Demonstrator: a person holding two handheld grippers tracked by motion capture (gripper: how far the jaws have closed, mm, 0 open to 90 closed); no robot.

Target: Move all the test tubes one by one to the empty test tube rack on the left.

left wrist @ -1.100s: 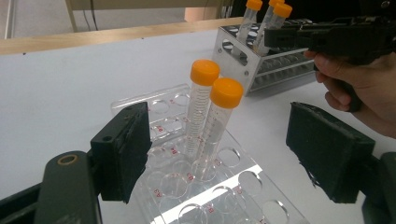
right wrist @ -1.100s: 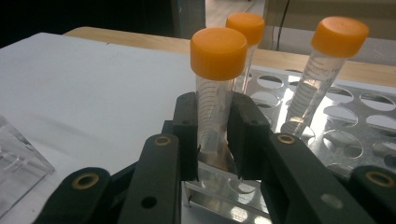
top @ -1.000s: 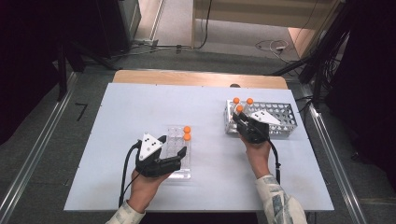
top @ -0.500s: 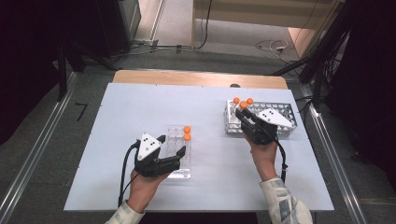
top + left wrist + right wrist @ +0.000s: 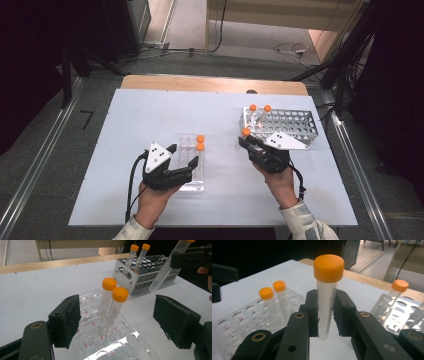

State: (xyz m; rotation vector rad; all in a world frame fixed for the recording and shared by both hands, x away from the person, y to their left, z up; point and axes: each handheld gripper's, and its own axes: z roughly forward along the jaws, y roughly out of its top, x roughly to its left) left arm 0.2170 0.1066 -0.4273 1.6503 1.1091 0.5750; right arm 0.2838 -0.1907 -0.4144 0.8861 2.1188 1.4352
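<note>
My right gripper is shut on a clear tube with an orange cap, held upright above the table between the two racks; the held tube hangs clear of both. The metal rack holds two more orange-capped tubes at its far left corner. A clear plastic rack has two capped tubes standing at its far end. My left gripper is open, one jaw on each side of the clear rack's near end.
The white table top runs wide to the left and behind the racks. A wooden strip borders its far edge. The floor beyond holds cables and dark stands. A cable trails from each gripper toward the person.
My right gripper has drawn away from the metal rack toward the near left, carrying the tube with it. The left gripper and the clear rack have stayed put.
</note>
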